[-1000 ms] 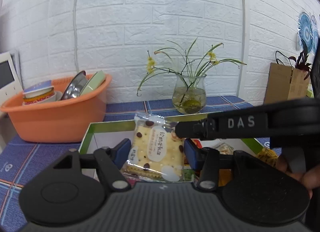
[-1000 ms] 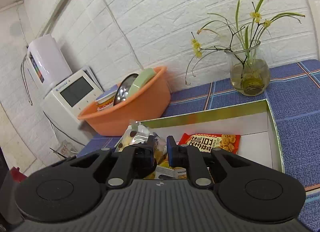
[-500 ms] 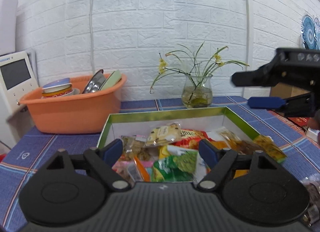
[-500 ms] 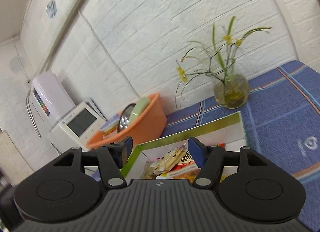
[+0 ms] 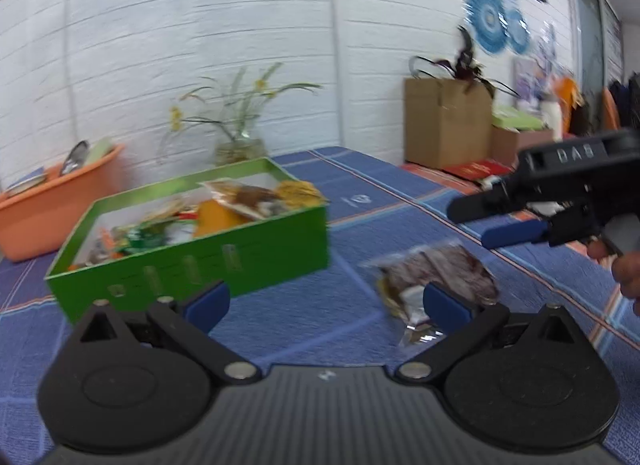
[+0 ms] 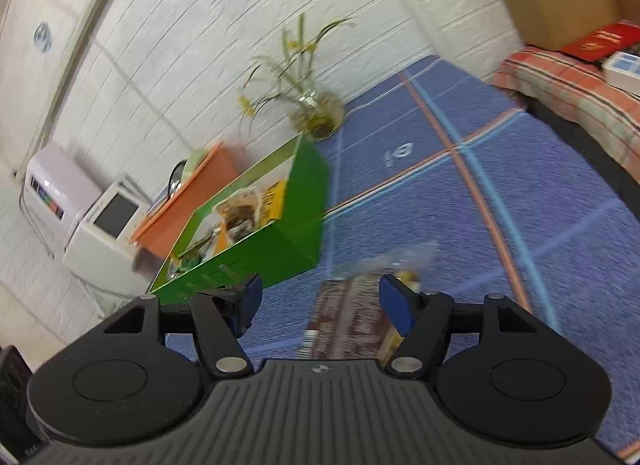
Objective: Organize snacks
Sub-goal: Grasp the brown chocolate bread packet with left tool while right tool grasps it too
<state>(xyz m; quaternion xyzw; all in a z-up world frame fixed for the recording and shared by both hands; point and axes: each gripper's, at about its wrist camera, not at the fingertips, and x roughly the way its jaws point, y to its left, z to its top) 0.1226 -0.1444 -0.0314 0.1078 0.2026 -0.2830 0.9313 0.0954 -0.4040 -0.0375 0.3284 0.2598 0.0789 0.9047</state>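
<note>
Opening wide, the left tool (image 5: pixel 325 301) has its jaws parting over bare blue cloth, nothing gripped; a brown snack packet (image 5: pixel 436 277) lies on the worktop (image 5: pixel 360 193) just beside its right finger. Right tool (image 6: pixel 320 303) stands fully spread, empty, with that one packet (image 6: pixel 352 317) lying flat between and below its fingers, blurred. One green box (image 5: pixel 192 257) heaped with snack packets sits nearby. Beyond: one orange basin (image 5: pixel 52 201), one glass vase (image 5: pixel 239 151).
</note>
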